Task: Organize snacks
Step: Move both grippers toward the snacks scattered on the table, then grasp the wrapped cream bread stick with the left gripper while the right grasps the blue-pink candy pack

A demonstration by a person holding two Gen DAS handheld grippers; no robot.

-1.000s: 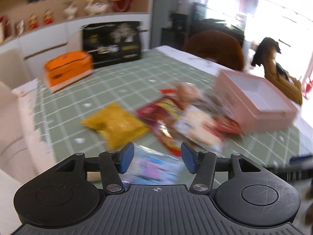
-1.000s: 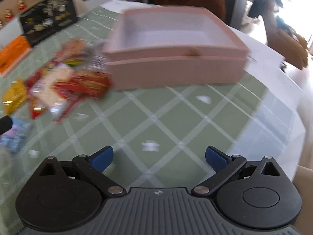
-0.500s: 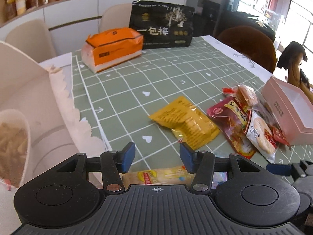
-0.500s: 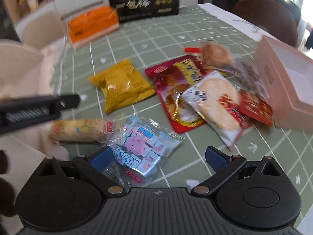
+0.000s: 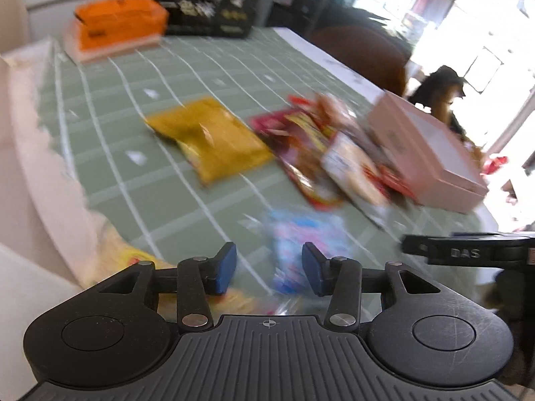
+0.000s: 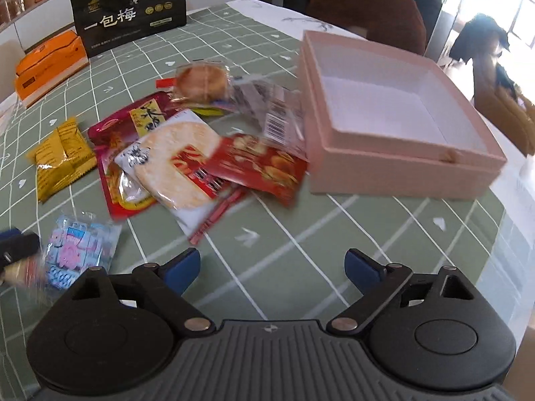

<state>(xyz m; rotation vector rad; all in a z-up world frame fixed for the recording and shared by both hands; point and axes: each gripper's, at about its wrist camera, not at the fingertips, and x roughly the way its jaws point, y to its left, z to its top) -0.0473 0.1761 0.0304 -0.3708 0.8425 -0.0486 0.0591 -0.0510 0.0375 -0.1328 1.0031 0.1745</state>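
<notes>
The left gripper (image 5: 269, 269) is closing, its pads not yet pressing the blue-pink candy bag (image 6: 80, 249) near the table's near edge. The right gripper (image 6: 271, 269), jaws wide but narrowing on nothing, hangs over bare green tablecloth (image 6: 334, 234) between the snack pile (image 6: 187, 153) and the open pink box (image 6: 398, 173).

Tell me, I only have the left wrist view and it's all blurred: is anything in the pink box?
Observer: No. The right wrist view looks into the pink box; its white inside is bare.
Operator: What's the round thing at the far end of the pile?
Observer: A round golden cake in a clear wrapper, lying by the black bag.
Operator: And the right gripper, is it holding something?
Observer: No. The right gripper has only tablecloth between its fingers, which are closing slightly.
</notes>
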